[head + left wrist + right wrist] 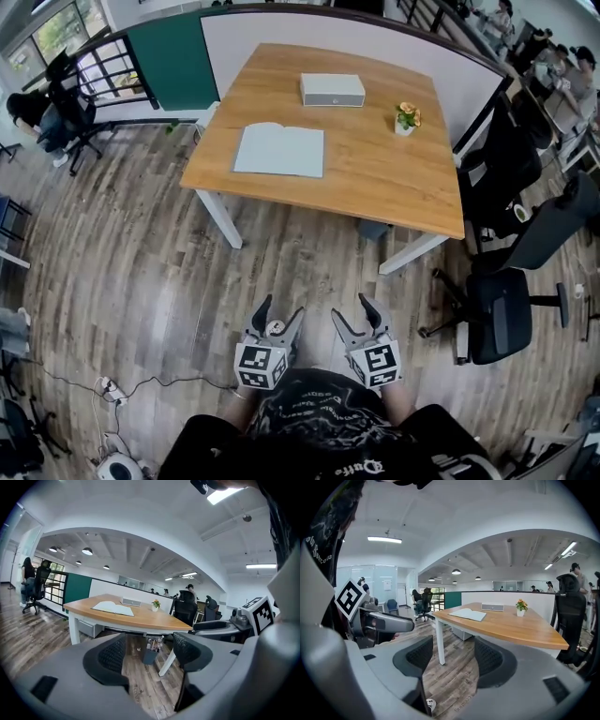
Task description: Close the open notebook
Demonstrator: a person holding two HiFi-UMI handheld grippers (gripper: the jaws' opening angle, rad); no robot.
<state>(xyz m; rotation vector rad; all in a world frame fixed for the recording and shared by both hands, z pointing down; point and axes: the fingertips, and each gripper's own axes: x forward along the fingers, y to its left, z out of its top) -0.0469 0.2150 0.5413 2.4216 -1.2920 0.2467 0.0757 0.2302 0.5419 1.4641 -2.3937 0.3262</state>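
Observation:
An open notebook (pixel 279 150) with pale pages lies flat near the left front of the wooden table (pixel 375 178). It also shows in the left gripper view as a notebook (pixel 113 607) and in the right gripper view as a notebook (pixel 467 614). Both grippers hang low by the person's body, well short of the table. My left gripper (pixel 277 318) is open and empty, as is my right gripper (pixel 356 314). In their own views the left gripper (pixel 149 652) and right gripper (pixel 451 656) frame only floor.
A grey box (pixel 332 90) and a small potted plant (pixel 407 118) stand on the table's far side. Black office chairs (pixel 502 309) stand to the right. A white partition (pixel 309 28) backs the table. Cables (pixel 112 389) lie on the wood floor at lower left.

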